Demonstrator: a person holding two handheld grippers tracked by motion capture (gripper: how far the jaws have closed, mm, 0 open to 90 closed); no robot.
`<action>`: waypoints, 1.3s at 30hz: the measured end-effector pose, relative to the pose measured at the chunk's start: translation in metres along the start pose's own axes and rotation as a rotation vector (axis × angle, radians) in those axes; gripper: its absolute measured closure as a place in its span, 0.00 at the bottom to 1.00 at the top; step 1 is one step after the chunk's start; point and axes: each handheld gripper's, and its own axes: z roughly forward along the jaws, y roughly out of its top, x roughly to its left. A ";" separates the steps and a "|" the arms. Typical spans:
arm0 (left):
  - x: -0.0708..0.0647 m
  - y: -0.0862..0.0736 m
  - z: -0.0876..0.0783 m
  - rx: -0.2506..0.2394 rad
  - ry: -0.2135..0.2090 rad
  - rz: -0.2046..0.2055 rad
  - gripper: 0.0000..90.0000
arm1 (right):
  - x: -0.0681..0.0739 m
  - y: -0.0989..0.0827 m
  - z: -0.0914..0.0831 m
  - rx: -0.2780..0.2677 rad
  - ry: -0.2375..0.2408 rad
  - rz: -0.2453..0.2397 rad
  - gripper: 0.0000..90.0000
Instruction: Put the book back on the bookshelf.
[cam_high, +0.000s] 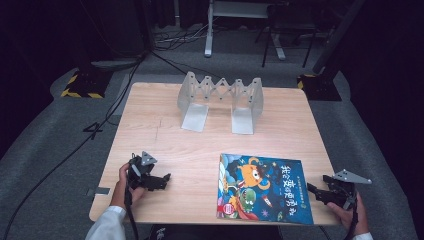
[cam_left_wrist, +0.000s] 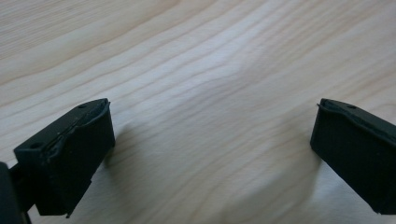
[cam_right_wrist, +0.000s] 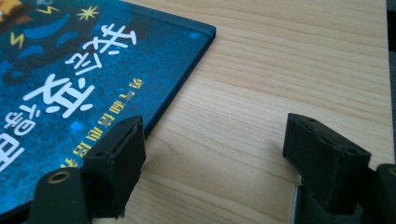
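A blue picture book (cam_high: 262, 187) with cartoon monsters and white Chinese lettering lies flat at the table's front right. My right gripper (cam_high: 316, 186) sits just past the book's right edge, held in a hand, jaws open. In the right gripper view the right gripper (cam_right_wrist: 215, 122) has one jaw over the book's (cam_right_wrist: 79, 70) edge and the other over bare wood, with nothing pressed between them. My left gripper (cam_high: 165, 179) rests low at the front left, well apart from the book. Seen from the left gripper view, the left gripper (cam_left_wrist: 212, 109) stands wide open over bare wood.
A grey expanding book rack (cam_high: 220, 97) with two upright plates stands at the back centre of the light wooden table (cam_high: 165, 135). Dark floor, cables and stand legs surround the table. The book's front edge lies close to the table's front edge.
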 end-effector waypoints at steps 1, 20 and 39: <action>-0.004 0.000 0.000 0.001 -0.014 0.022 0.00 | -0.001 0.000 -0.001 -0.005 0.016 0.005 0.25; -0.049 -0.019 -0.016 0.009 -0.173 0.197 0.00 | 0.052 0.018 0.007 0.039 0.208 -0.137 0.27; -0.075 -0.008 -0.006 0.010 -0.218 0.252 0.00 | 0.050 0.025 0.023 0.071 0.179 -0.107 0.19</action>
